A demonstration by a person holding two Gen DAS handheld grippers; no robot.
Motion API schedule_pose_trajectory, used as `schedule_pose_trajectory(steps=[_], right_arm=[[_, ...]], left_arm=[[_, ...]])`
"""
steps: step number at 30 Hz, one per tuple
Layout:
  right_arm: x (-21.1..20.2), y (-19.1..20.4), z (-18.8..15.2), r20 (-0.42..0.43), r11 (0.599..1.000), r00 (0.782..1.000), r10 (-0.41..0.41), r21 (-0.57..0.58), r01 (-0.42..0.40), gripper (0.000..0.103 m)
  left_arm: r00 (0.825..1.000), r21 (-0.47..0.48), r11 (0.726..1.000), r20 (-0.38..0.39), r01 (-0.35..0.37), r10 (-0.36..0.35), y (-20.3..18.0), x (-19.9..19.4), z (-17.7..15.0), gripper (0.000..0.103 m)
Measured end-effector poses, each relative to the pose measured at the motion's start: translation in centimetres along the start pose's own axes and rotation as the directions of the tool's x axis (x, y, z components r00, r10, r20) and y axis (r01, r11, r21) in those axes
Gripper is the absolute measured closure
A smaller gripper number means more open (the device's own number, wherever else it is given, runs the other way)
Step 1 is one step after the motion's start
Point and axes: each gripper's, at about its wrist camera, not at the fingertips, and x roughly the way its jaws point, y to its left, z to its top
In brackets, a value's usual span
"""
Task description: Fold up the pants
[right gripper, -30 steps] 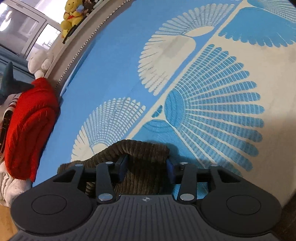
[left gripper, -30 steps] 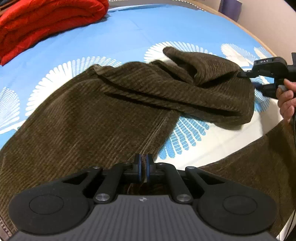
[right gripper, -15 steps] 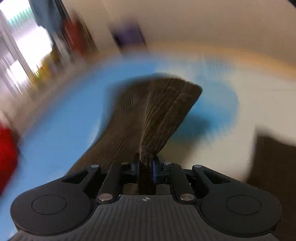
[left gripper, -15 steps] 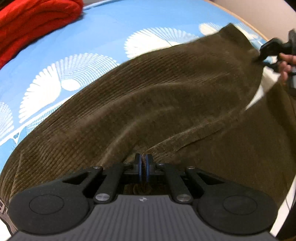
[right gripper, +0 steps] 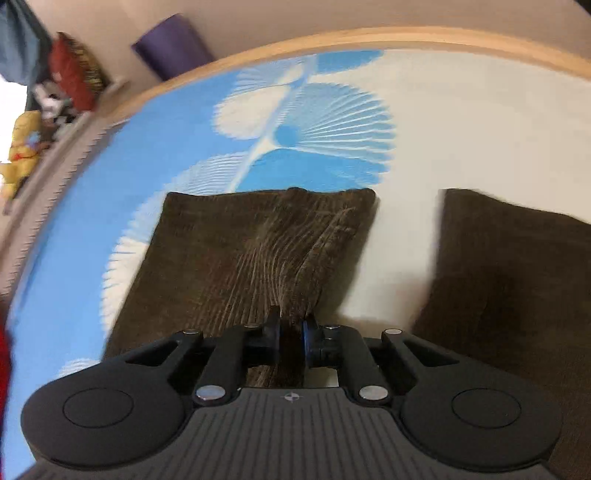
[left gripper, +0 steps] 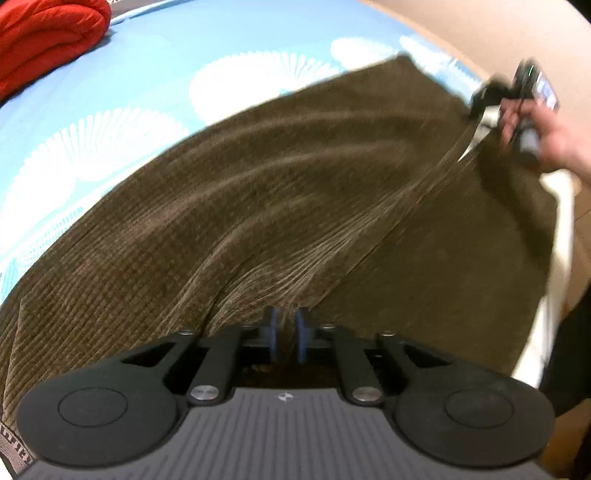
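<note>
While the dark brown corduroy pants [left gripper: 280, 206] lie spread on the bed with the blue-and-white fan-patterned sheet [left gripper: 155, 55], both tools are at the cloth. The left hand-held gripper [left gripper: 286, 332] sits at the near edge of the pants, its jaws opening, a narrow gap showing with a ridge of cloth between the blue pads; whether they still press cannot be told. The right hand-held gripper [right gripper: 291, 332] is clamped narrowly on a gathered pleat of the left-hand leg, short of its hem; the other leg lies beside it, apart, with bare sheet between.

Judgement: the step is drawing a leg out flat before folding. To do it well, keep the pull low and along the leg, so the cloth lands without ridges, hems level with each other.

Against the frames of a second ago: the leg, then bunched in a heap beyond the left tool, now lies stretched smooth; the left jaws were shut then; the right jaws were wider about the bunched hem. The folded red blanket [left gripper: 44, 33] remains beyond the pants.
</note>
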Motion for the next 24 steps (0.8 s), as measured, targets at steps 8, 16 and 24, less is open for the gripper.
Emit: schedule_pose_trajectory(steps=[8, 16, 24], right_arm=[[-5.0, -0.3, 1.2, 0.181, 0.996, 0.98, -0.086, 0.017, 0.084, 0.071], [-15.4, 2.6, 0.6, 0.167, 0.92, 0.932, 0.321, -0.289, -0.265, 0.063], [-23.2, -1.4, -3.5, 0.056, 0.774, 0.866, 0.497, -0.48, -0.413, 0.057]], left_arm=[[0.96, -0.494, 0.86, 0.16, -0.124, 0.23, 15.5, -9.6, -4.3, 0.049], [0.95, -0.769, 0.616, 0.039, -0.17, 0.31, 25.9, -9.9, -13.4, 0.035], [0.951, -0.759, 0.631, 0.055, -0.157, 0.303, 25.8, -6.7, -14.7, 0.049]])
